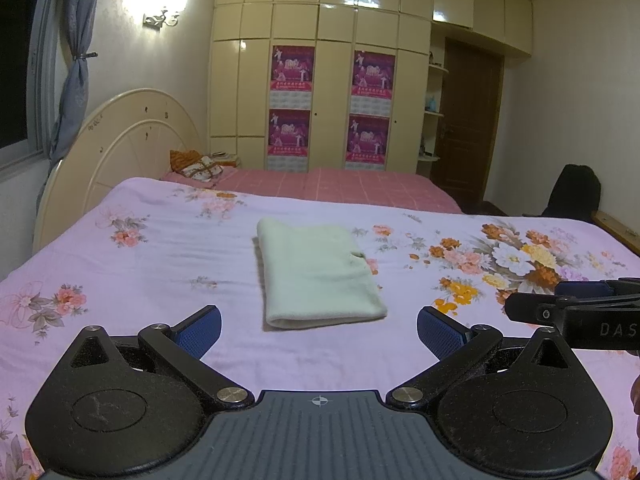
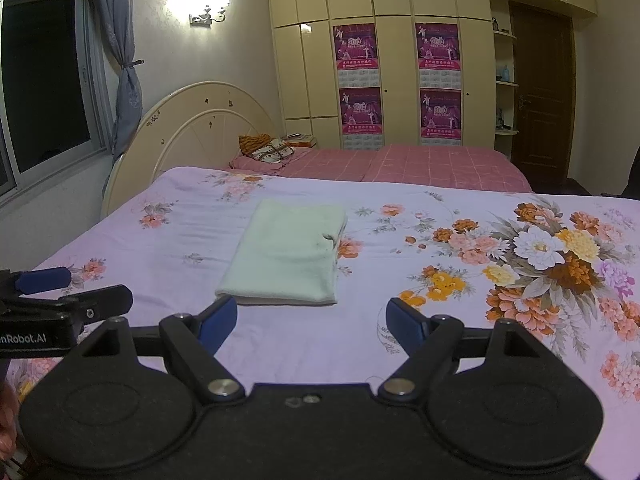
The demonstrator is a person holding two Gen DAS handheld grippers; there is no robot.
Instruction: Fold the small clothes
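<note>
Bed (image 1: 160, 248) w/ lilac floral sheet (image 2: 440, 320) fills most of both views; pink checked cover (image 1: 360, 184) behind it, cream headboard (image 1: 120, 140) at left, wardrobe (image 1: 320, 60) w/ purple posters (image 2: 356, 46) at the back wall. Pale green cloth (image 1: 316, 272), already folded into a neat rectangle, lies flat mid-bed, just ahead of both grippers, touching neither. Left gripper (image 1: 319, 330): jaws wide open, nothing btwn them, above sheet just short of cloth's near edge. Right gripper (image 2: 312, 328): jaws also wide apart, empty, beside the left one, cloth slightly to its left.
</note>
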